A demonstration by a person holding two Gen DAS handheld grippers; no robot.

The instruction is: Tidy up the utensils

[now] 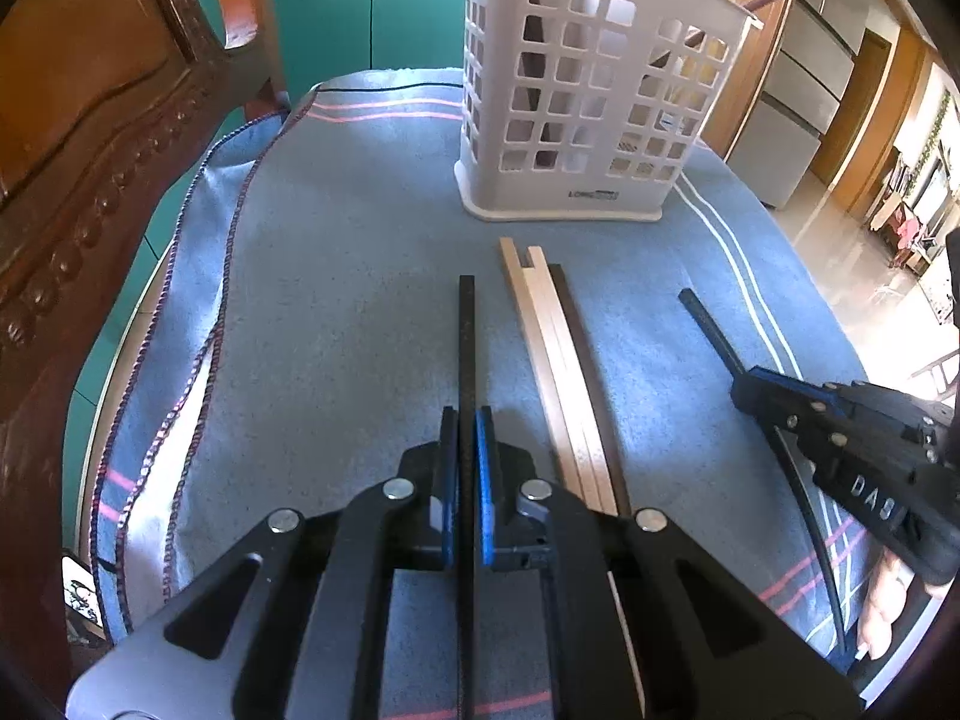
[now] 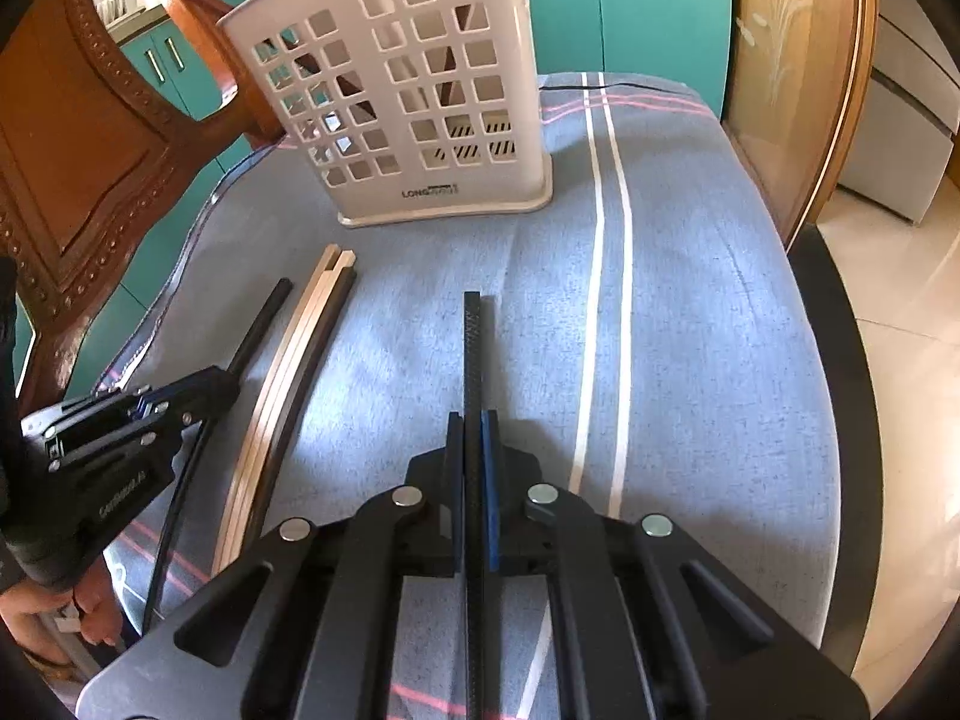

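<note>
Presently, left wrist view: left gripper (image 1: pixel 467 420) clenched on a black chopstick (image 1: pixel 466 330), held mid-length, tip pointing toward the white utensil holder (image 1: pixel 582 114). Holder stands upright at far end of the blue cloth (image 1: pixel 336 276), well apart from the jaws. Loose bundle of wooden chopsticks (image 1: pixel 555 348), light and dark, lies flat just right of the held stick, not touching it. Right gripper (image 1: pixel 744 387) seen at right edge w/ a second black chopstick (image 1: pixel 708 327) protruding. Carved wooden chair (image 1: pixel 90 120) at left.

Right wrist view: right gripper (image 2: pixel 474 426) clamped on its black chopstick (image 2: pixel 472 354), tip fwd. Left gripper (image 2: pixel 225 381) visible at left, its stick (image 2: pixel 261 324) gripped likewise. Holder (image 2: pixel 414 90) ahead and to left; something dark is already seen thru the lattice, contents not identifiable. Wooden bundle (image 2: pixel 288 372) lies between the two grippers.

Risks, judged: sticks are pinched by narrow pads only, so pivoting or slipping is likely if swung fast. Tips may catch the holder rim or lattice holes on entry. Lightweight holder may be tipped if struck. Two tools converging on one opening may collide. Remaining bundle may be scattered if brushed.
</note>
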